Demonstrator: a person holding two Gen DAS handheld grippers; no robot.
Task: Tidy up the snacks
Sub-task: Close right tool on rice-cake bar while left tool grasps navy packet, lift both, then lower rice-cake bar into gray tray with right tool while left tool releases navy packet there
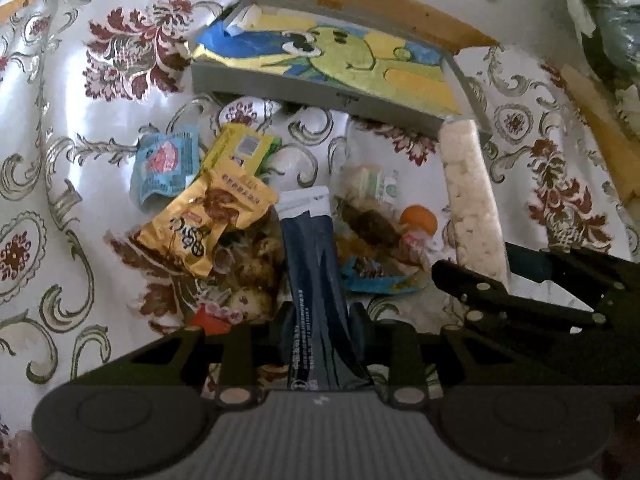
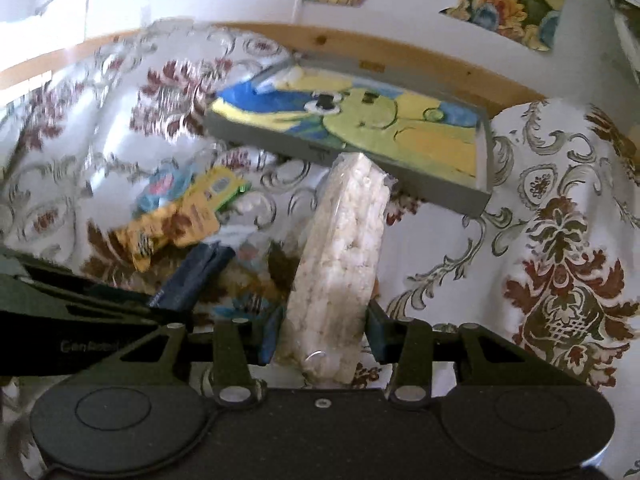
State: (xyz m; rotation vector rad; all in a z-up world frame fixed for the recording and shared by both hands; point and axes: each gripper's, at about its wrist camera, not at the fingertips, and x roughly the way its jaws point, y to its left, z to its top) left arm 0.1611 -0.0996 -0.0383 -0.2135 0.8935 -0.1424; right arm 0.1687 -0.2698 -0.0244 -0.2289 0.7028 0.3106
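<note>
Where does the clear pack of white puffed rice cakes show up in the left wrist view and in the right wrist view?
Left wrist view: the rice cake pack stands right of centre, reaching from the right gripper up to the grey tray.
Right wrist view: the same pack fills the centre, clamped in the right gripper.
Shared landmark: the grey tray with the cartoon lining, just behind the pack's far end.

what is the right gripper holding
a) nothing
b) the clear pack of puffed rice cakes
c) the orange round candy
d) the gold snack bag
b: in the right wrist view the jaws of the right gripper are closed on either side of the clear pack of puffed rice cakes, which points up toward the grey tray; the dark blue packet sits in the left gripper instead.
</note>
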